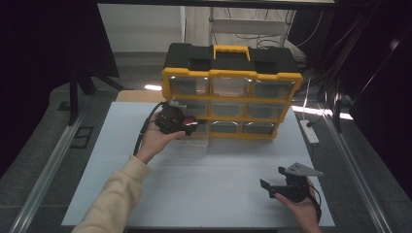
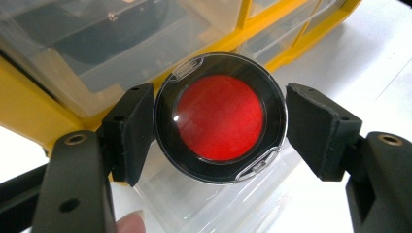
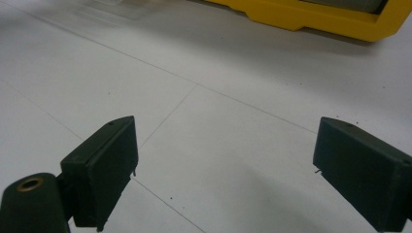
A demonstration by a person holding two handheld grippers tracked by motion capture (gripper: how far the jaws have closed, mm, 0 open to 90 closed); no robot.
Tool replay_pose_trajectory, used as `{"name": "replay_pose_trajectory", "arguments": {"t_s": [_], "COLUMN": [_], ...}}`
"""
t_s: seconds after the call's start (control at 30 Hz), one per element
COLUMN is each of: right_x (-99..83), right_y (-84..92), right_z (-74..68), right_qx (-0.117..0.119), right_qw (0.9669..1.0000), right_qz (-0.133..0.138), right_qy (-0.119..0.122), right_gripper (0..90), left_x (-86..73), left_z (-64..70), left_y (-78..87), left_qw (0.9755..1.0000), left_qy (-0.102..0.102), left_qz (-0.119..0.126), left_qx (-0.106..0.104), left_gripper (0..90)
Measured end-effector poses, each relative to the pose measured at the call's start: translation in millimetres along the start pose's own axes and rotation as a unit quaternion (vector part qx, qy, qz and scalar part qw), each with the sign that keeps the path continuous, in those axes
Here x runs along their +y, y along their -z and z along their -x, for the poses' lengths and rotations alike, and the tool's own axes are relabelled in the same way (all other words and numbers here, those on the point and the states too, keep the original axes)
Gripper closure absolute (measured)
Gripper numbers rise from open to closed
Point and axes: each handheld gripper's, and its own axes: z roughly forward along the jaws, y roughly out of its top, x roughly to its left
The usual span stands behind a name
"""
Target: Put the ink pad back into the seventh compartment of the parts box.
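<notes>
Red disc [image 2: 219,118] is clamped in left gripper [image 2: 219,119] over pulled-out clear drawer [image 2: 194,204], likely for stowing; right gripper [image 3: 223,170] is held apart, idle, near right.

The round disc [image 2: 219,118] looks like glossy black plastic with a shiny red centre. The organizer [image 1: 231,90] has yellow plastic and clear plastic drawers. The table [image 1: 204,189] is matt white.
</notes>
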Motion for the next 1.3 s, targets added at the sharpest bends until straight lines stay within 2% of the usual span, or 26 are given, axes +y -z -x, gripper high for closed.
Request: {"name": "replay_pose_trajectory", "arguments": {"t_s": [0.1, 0.4, 0.8, 0.9, 0.97, 1.1, 1.3], "right_x": [0.0, -0.2, -0.3, -0.2, -0.2, -0.3, -0.2], "right_y": [-0.1, -0.3, -0.5, -0.4, -0.3, -0.3, -0.4], "right_z": [0.1, 0.5, 0.2, 0.3, 0.4, 0.4, -0.4], "right_qx": [0.000, 0.002, 0.003, 0.003, 0.003, 0.003, 0.000], "right_qw": [1.0000, 1.0000, 1.0000, 1.0000, 1.0000, 1.0000, 1.0000], "right_qz": [0.000, 0.000, -0.001, -0.001, -0.001, -0.001, -0.002], "right_qy": [0.000, -0.001, -0.001, -0.001, -0.001, -0.001, -0.001], "right_gripper": [9.2, 9.2, 9.2, 9.2, 9.2, 9.2, 9.2], "left_x": [-2.7, -5.1, -5.5, -5.2, -5.0, -6.4, -12.0], "left_z": [1.0, 2.2, 0.8, 0.5, 1.3, 3.9, 3.6], "left_y": [-7.4, -12.9, -13.4, -11.6, -8.1, 1.0, 7.9], "left_qw": [0.9999, 0.9997, 0.9998, 1.0000, 0.9999, 0.9997, 0.9994], "left_qy": [-0.005, -0.006, -0.004, 0.001, 0.005, 0.001, 0.002], "left_qz": [-0.013, -0.022, -0.020, -0.007, 0.003, 0.020, 0.026], "left_qx": [-0.003, -0.006, 0.002, 0.000, -0.008, -0.012, -0.023], "left_gripper": [30.1, 30.0, 29.4, 18.9, 16.8, 14.5, 14.9]}}
